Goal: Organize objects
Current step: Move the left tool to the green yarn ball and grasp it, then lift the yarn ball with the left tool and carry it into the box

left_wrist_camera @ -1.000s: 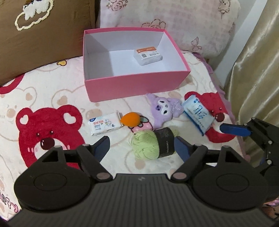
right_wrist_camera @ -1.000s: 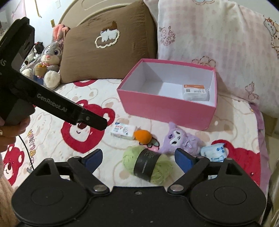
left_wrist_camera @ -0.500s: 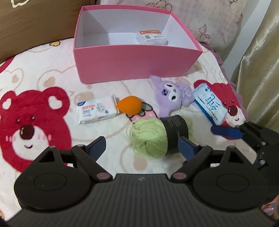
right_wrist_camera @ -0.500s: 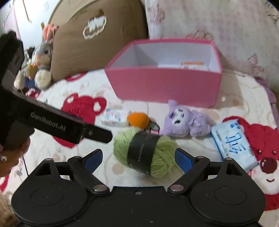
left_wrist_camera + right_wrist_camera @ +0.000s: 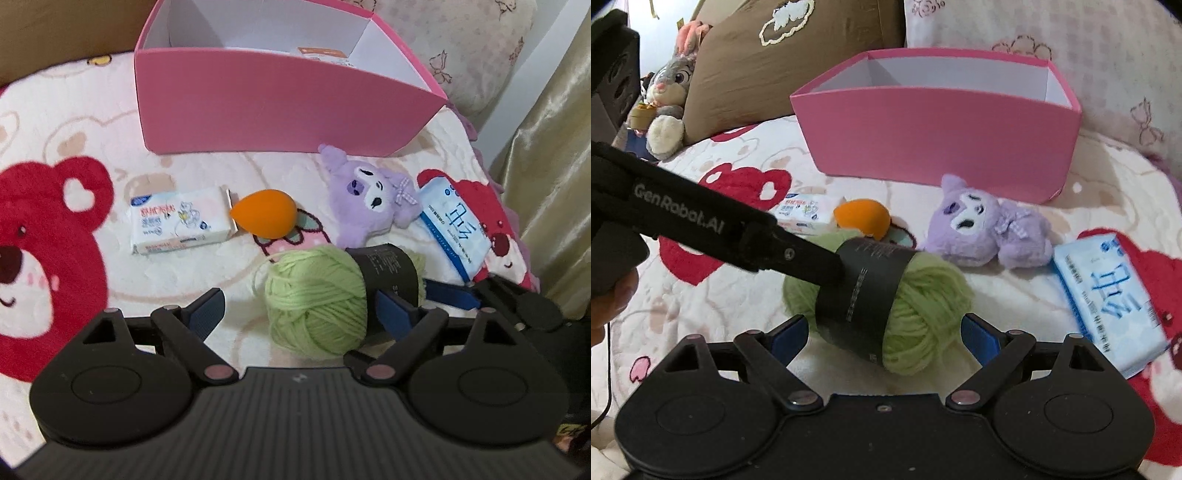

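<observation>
A green yarn ball (image 5: 314, 299) with a black label lies on the bear-print blanket, also in the right wrist view (image 5: 923, 295). My left gripper (image 5: 299, 314) is open with the yarn between its fingers. My right gripper (image 5: 882, 332) is open around the same yarn from the other side. Beyond lie a white tissue pack (image 5: 181, 225), an orange sponge (image 5: 264, 218), a purple plush (image 5: 369, 199) and a blue tissue pack (image 5: 454, 229). The pink box (image 5: 280, 99) stands behind, holding a small white pack (image 5: 323, 55).
A brown pillow (image 5: 790, 62) and a pink patterned pillow (image 5: 1052, 29) lean behind the box. A grey bunny plush (image 5: 668, 96) sits far left. A gold curtain (image 5: 554, 166) hangs at the right of the bed.
Both grippers have moved down and forward onto the yarn ball, which now sits between their open fingers. The objects have not moved.
</observation>
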